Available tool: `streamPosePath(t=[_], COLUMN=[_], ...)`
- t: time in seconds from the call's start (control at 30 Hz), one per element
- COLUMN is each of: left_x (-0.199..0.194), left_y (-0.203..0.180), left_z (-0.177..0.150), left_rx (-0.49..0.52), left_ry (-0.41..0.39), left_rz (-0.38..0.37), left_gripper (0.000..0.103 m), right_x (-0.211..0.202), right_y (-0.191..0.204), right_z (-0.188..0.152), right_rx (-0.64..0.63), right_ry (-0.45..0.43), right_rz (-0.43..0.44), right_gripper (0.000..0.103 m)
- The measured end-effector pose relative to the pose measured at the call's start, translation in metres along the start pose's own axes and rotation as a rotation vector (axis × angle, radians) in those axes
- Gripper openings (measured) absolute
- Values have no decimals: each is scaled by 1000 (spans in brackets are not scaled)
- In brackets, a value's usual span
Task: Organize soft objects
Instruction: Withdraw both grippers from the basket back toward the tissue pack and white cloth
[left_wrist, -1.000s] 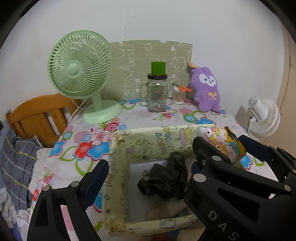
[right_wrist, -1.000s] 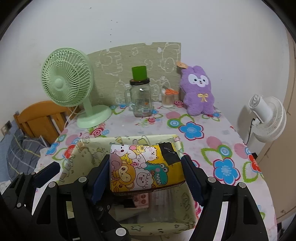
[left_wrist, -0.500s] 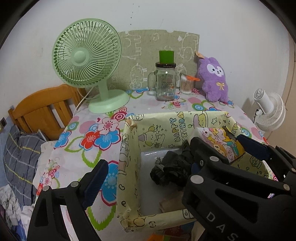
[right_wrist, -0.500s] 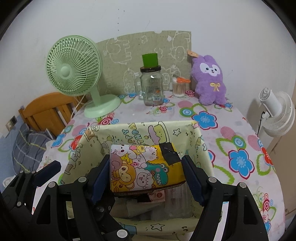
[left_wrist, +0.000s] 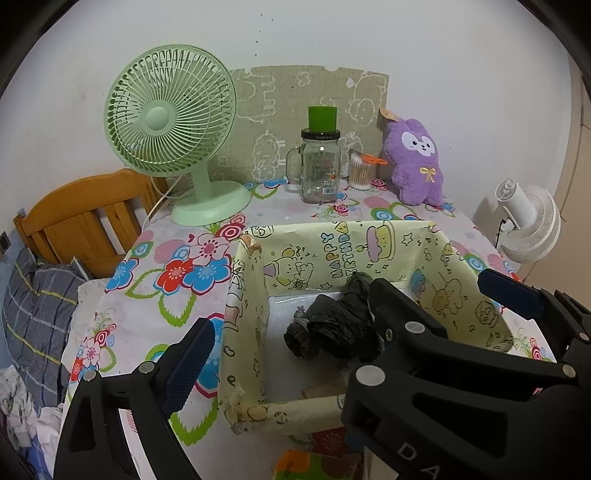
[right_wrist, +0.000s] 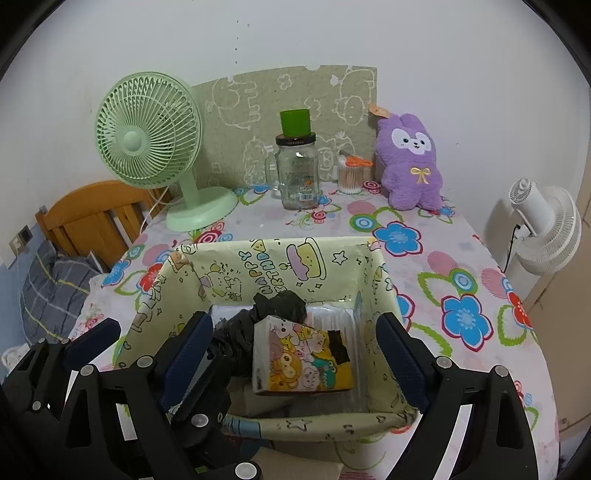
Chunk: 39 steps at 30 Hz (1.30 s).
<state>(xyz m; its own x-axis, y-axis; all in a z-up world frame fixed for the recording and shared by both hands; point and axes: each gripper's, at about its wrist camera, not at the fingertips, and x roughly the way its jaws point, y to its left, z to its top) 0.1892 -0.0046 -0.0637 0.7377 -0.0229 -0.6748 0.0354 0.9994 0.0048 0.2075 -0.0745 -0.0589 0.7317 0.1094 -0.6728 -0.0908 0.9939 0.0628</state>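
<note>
Both right gripper (right_wrist: 295, 354) pads clear of tissue pack (right_wrist: 301, 363), jaws just opened.

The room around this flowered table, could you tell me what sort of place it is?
Probably a bedroom at home: a wooden headboard with plaid bedding beside the table, and a purple plush toy by the wall.

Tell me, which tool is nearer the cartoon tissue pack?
Right. The right tool has just opened around the cartoon tissue pack in the box; the left tool is beside it, over the box's left wall.
</note>
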Motion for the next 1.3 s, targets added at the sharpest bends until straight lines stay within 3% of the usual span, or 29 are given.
streamPosePath(t=[1.3], left_x=[-112], left_y=[-16], left_z=[-11], left_rx=[24], left_ry=[-228], left_rz=[-32], left_gripper=[94], right_x=[-133], right_y=[-3], right_z=[-15], right_rx=[20], right_ry=[-215], right_rz=[-29], right_gripper=[92])
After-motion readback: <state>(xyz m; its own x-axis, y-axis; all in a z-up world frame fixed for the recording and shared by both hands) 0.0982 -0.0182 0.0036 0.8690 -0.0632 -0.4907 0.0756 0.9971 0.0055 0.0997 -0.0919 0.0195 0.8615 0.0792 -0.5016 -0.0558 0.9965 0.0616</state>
